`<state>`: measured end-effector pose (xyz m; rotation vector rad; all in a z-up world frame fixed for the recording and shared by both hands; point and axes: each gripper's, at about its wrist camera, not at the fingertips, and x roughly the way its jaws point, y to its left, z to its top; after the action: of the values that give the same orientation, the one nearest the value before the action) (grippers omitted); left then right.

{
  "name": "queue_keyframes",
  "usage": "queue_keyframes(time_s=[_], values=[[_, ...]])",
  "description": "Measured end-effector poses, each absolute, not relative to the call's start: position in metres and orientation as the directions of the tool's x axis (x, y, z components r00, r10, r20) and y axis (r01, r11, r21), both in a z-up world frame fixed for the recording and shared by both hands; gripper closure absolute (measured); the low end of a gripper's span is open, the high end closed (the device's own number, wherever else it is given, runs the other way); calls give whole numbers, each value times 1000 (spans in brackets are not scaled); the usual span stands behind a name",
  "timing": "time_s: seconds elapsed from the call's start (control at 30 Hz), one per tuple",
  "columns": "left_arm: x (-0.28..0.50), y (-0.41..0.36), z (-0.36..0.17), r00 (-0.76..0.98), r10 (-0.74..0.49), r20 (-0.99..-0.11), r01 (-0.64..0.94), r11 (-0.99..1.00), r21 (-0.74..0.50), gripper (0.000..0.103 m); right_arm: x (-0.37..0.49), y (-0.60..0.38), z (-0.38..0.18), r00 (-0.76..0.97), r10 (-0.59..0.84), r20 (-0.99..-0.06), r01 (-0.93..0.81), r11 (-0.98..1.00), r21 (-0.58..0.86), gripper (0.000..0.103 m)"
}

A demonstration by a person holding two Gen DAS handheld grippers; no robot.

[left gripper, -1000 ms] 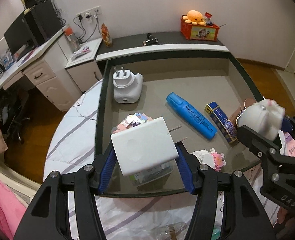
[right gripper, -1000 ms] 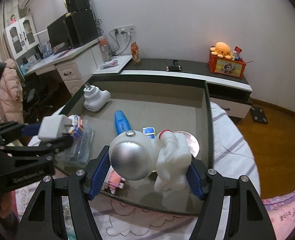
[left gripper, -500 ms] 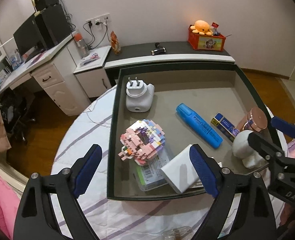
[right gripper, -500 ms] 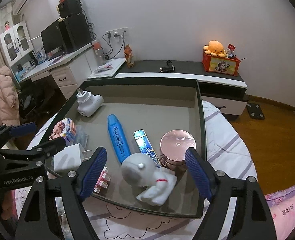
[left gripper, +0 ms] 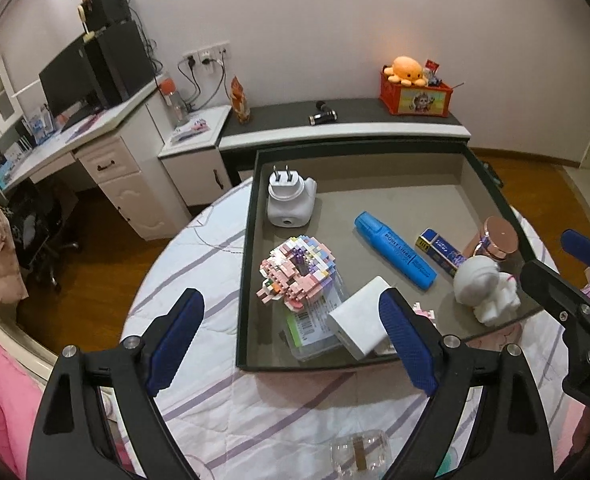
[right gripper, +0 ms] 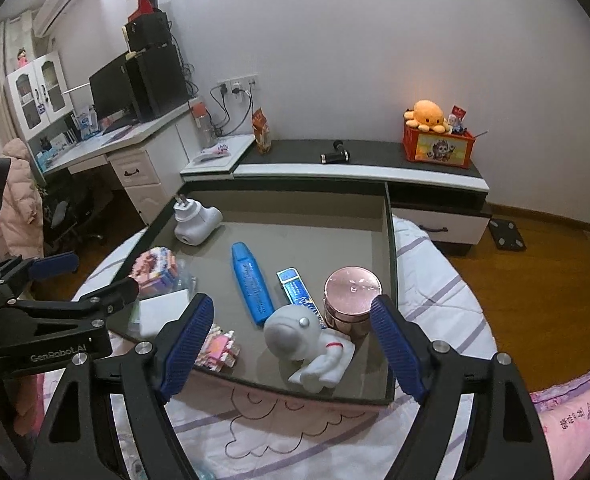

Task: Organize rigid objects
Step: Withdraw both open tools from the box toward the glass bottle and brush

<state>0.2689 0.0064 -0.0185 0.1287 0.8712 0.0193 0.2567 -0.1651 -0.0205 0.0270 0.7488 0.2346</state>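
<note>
Blue-padded, the left gripper and right gripper both gape wide with nothing between them (jaws just opened). The white charger block lies low-centre in the tray; the astronaut figure lies low-centre, beside the copper tin.

The tray has a black rim and a grey floor. In it lie a blue marker, a white charger, a white astronaut figure, a pink pastel brick model and a rose-gold tin. The bedcover is white with purple stripes.
</note>
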Motion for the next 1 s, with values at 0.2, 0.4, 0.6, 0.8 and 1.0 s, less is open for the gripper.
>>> queue_keyframes(time_s=[0.2, 0.4, 0.6, 0.8, 1.0], values=[[232, 6, 7, 702, 65, -709, 32, 992, 123, 12, 222, -161, 4, 754, 217, -620, -216, 973, 77, 21], [187, 7, 33, 760, 62, -647, 28, 991, 128, 9, 180, -160, 29, 805, 209, -556, -215, 975, 56, 21], [139, 6, 56, 823, 66, -565, 14, 991, 136, 2, 136, -162, 49, 842, 205, -499, -213, 976, 42, 21], [96, 8, 69, 856, 61, -513, 4, 992, 125, 0, 93, -163, 60, 868, 202, -454, -210, 977, 34, 21], [62, 14, 76, 881, 80, -467, -25, 992, 123, 0, 60, -164, 68, 888, 202, -414, -209, 977, 28, 19]])
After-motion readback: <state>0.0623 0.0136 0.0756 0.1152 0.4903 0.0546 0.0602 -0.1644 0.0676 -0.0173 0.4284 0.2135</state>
